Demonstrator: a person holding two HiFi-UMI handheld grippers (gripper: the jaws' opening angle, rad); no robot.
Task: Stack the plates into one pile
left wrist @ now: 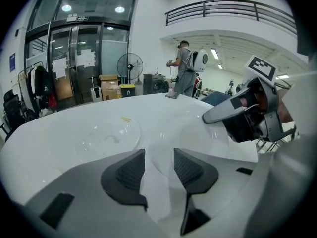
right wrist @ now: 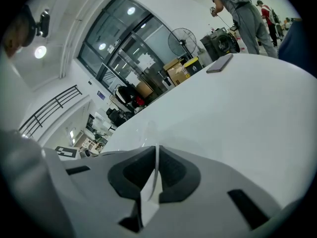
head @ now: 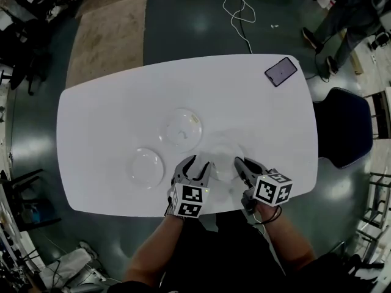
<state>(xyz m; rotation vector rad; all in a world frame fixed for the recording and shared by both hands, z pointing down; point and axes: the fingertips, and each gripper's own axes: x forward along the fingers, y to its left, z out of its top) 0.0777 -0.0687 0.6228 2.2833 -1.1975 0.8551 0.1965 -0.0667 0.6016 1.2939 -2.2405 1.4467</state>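
Three clear plates lie on the white table [head: 110, 102]. The largest plate [head: 181, 129] lies near the middle, a smaller plate [head: 146, 166] to its front left. The third plate [head: 223, 156] lies near the front edge between my two grippers. My right gripper [head: 242, 166] is shut on that plate's right rim, which shows as a thin clear edge [right wrist: 156, 163] pinched between the pads. My left gripper [head: 197, 165] stands open at its left rim; the edge [left wrist: 159, 158] runs between the pads without touching them.
A dark phone [head: 281, 71] lies at the table's far right corner. A blue chair [head: 343, 127] stands at the right end. A white cable [head: 241, 10] lies on the floor beyond, and a person's legs [head: 342, 17] show at the top right.
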